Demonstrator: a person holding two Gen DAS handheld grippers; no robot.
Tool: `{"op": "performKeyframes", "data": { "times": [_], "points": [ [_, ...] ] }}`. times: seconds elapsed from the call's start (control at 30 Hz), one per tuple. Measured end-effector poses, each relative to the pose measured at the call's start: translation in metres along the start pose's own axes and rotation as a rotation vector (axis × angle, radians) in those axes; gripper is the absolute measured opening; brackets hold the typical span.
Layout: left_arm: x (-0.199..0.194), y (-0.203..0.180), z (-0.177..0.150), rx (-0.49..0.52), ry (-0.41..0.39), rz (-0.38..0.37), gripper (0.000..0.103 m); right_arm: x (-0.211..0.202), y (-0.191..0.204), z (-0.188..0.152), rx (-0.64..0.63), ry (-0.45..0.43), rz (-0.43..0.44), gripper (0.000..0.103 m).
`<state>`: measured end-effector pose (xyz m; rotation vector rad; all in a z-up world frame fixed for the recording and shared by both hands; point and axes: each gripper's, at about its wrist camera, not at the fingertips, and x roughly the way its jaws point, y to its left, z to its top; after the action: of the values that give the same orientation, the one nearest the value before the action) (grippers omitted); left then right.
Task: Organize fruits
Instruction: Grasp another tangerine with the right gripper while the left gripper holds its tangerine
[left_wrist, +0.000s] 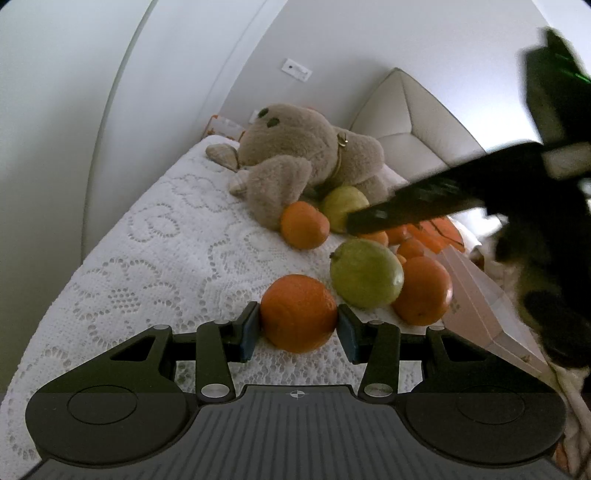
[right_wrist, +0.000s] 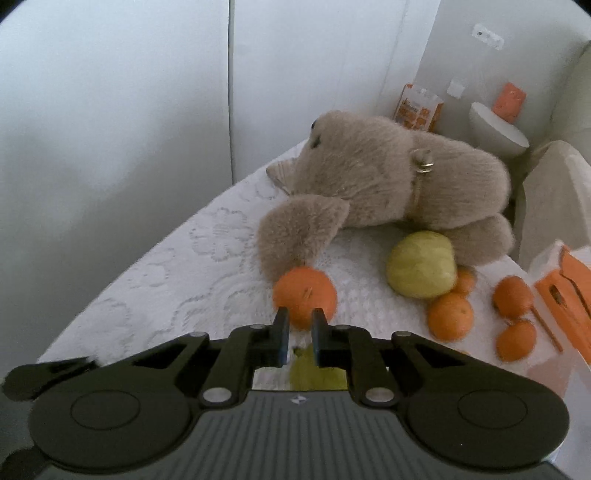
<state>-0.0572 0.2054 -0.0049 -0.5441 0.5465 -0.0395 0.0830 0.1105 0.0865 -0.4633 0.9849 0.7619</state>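
Orange (left_wrist: 298, 313) on lace-covered bed (left_wrist: 155, 258), near its front edge, pinched between pads of left tongs (left_wrist: 298, 330). Green fruit (left_wrist: 365, 273) just behind, touching. Right tongs (right_wrist: 300, 338) narrowly parted, empty, above another orange (right_wrist: 305, 295) beside plush bear (right_wrist: 388, 184).

Home bedroom: lace bedspread (left_wrist: 155, 236), plush bear (left_wrist: 295, 162) mid-frame, padded headboard (left_wrist: 413, 122) upper right (white walls).
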Motion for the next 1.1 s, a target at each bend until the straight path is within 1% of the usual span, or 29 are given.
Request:
{"op": "performKeyframes", "data": {
  "times": [0.07,0.13,0.23,0.27,0.33,0.37,0.4,0.47,0.6,0.63,0.67,0.77,0.8,0.83,0.87,0.93,1.0,1.1],
  "points": [
    [0.000,0.000,0.000,0.000,0.000,0.000,0.050,-0.015,-0.001,-0.009,-0.008,-0.016,-0.012,0.012],
    [0.000,0.000,0.000,0.001,0.000,0.000,0.050,-0.023,-0.004,-0.017,-0.004,-0.014,-0.006,0.013],
    [0.000,0.001,0.000,0.000,0.000,0.000,0.050,-0.027,-0.007,-0.020,0.001,-0.016,-0.009,0.013],
    [0.000,0.001,0.000,0.000,0.001,-0.001,0.050,-0.027,-0.007,-0.019,0.001,-0.022,-0.011,0.014],
    [0.000,0.001,0.000,0.000,0.000,-0.001,0.050,-0.021,-0.009,-0.014,0.011,-0.024,0.003,0.030],
    [0.000,0.001,0.000,-0.001,0.000,-0.002,0.050,-0.017,-0.009,-0.011,0.016,-0.025,0.011,0.047],
    [0.000,0.001,0.000,0.000,0.000,-0.001,0.050,-0.011,-0.008,-0.009,0.018,-0.030,0.016,0.056],
    [0.000,0.001,0.000,-0.002,0.000,-0.002,0.050,0.004,-0.004,-0.002,-0.001,-0.033,-0.002,0.056],
    [0.001,0.003,0.000,-0.011,0.000,-0.007,0.050,0.036,-0.001,0.012,-0.020,0.007,-0.060,0.056],
    [0.001,0.003,0.001,-0.013,0.000,-0.008,0.050,0.044,-0.002,0.014,-0.016,0.016,-0.078,0.058],
    [0.001,0.003,0.000,-0.015,0.000,-0.009,0.050,0.051,-0.004,0.017,-0.008,0.024,-0.074,0.061],
    [0.000,0.005,0.000,-0.019,0.000,-0.011,0.050,0.068,-0.006,0.021,0.021,0.067,-0.046,0.061],
    [0.000,0.005,0.000,-0.020,0.000,-0.011,0.050,0.072,-0.006,0.020,0.024,0.082,-0.033,0.055],
    [0.000,0.005,0.000,-0.023,-0.001,-0.012,0.050,0.072,-0.005,0.020,0.028,0.081,-0.025,0.053],
    [0.001,0.005,0.000,-0.027,-0.002,-0.013,0.050,0.070,-0.004,0.020,0.030,0.077,-0.023,0.047],
    [0.000,0.006,0.000,-0.034,-0.003,-0.015,0.050,0.060,-0.004,0.019,0.028,0.061,-0.027,0.047],
    [0.000,0.006,0.000,-0.034,-0.003,-0.013,0.050,0.040,-0.005,0.016,0.035,0.019,-0.030,0.047],
    [0.002,0.001,0.001,-0.011,0.002,0.005,0.050,-0.001,-0.010,0.008,0.047,-0.044,-0.026,0.047]
  ]
}}
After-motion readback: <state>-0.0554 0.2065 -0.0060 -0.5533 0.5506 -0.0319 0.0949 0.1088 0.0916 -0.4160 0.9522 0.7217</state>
